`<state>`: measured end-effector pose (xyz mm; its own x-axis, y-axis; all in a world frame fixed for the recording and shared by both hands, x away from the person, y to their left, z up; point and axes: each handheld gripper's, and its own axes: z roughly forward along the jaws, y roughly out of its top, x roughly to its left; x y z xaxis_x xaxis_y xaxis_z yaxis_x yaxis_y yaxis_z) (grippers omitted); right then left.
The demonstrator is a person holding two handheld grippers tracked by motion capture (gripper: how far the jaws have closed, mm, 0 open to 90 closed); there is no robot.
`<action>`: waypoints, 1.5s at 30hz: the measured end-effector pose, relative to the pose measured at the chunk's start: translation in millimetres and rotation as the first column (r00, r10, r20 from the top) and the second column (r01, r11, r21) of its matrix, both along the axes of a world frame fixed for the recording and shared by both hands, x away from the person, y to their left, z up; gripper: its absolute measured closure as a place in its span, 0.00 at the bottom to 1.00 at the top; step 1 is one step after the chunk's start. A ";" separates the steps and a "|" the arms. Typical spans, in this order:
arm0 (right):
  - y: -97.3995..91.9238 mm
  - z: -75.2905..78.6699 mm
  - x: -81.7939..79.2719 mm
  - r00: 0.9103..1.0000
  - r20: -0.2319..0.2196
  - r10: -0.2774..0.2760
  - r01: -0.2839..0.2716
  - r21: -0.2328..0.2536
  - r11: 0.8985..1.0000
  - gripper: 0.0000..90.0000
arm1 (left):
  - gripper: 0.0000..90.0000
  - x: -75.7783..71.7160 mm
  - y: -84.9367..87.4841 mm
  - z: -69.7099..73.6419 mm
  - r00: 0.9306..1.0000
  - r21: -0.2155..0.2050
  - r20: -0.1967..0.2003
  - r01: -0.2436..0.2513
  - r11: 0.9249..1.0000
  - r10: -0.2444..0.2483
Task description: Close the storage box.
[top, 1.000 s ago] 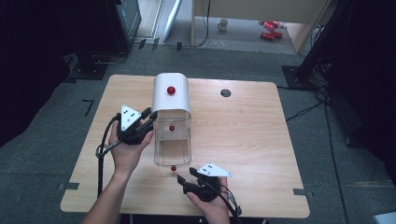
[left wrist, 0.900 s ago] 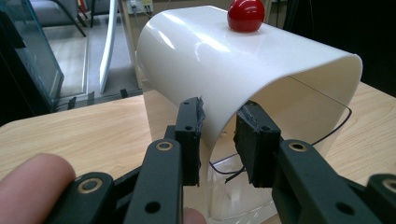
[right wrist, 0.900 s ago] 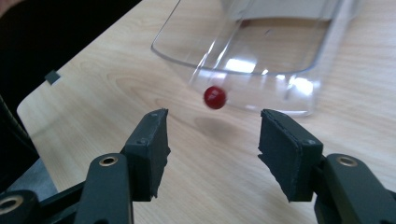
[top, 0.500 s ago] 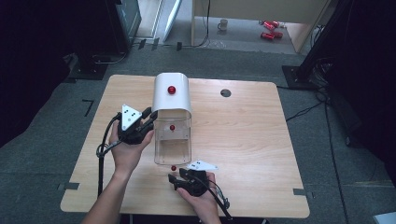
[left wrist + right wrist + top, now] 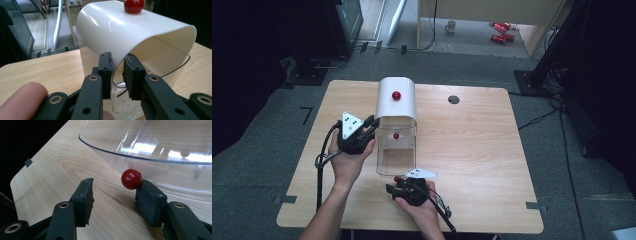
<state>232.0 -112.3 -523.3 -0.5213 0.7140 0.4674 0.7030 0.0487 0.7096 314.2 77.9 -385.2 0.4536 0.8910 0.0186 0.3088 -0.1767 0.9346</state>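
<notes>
Scene: a wooden surface (image 5: 472,150) with a bread-box-like container in its middle, a person's hands coming in from the near edge
Box: a clear tub (image 5: 396,150) with a white curved lid (image 5: 396,102) rolled back over its far half
Knobs: one red knob on top of the lid (image 5: 396,95), one red knob (image 5: 396,135) seen inside through the clear wall, one red knob (image 5: 131,179) at the tub's near end, low by the surface
Left gripper: (image 5: 362,134) at the left side of the box, just at the lid's near edge
Left fingers: (image 5: 105,68) nearly closed, having just been narrowing; the thin white lid edge stands in the slim gap between them; whether the pads press on it I cannot tell
Right gripper: (image 5: 401,186) near the near edge of the surface, just in front of the tub, pointing left
Right fingers: (image 5: 150,195) part open, having just been closing; the near knob lies between them, touching the right pad and well apart from the left pad, so not clamped
Tub rim: the clear curved wall (image 5: 150,147) hangs just above the near knob in the right gripper view
Hole: a small dark round hole (image 5: 454,99) in the surface, far right of the box
</notes>
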 end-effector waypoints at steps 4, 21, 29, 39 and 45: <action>-1.7 6.0 1.1 1.000 0.019 -0.005 0.005 0.005 1.000 0.55 | 0.91 0.6 -0.4 0.0 1.000 0.006 -0.005 0.001 1.000 -0.001; 1.7 12.9 6.0 0.999 0.037 0.002 -0.002 -0.008 1.000 0.55 | 0.76 17.0 -17.6 -13.9 0.996 0.058 0.034 -0.082 0.995 0.080; 2.4 14.0 9.4 0.999 0.041 0.011 -0.011 -0.001 1.000 0.56 | 0.92 20.1 -22.2 -12.5 0.984 0.101 0.049 -0.176 0.979 0.171; 6.7 20.1 14.2 0.998 0.064 0.009 -0.008 -0.003 1.000 0.56 | 0.98 11.5 -28.2 -13.4 0.975 0.119 0.061 -0.220 0.968 0.214; 1.7 25.7 22.1 0.997 0.079 -0.024 0.025 -0.007 1.000 0.57 | 0.98 4.0 -31.0 -13.5 0.972 0.122 0.063 -0.234 0.965 0.228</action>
<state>254.1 -110.6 -497.6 -0.5390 0.7304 0.4195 0.6455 0.0383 0.7628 318.3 46.9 -398.7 0.2316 0.9603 0.1558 0.3107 -0.2248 0.9235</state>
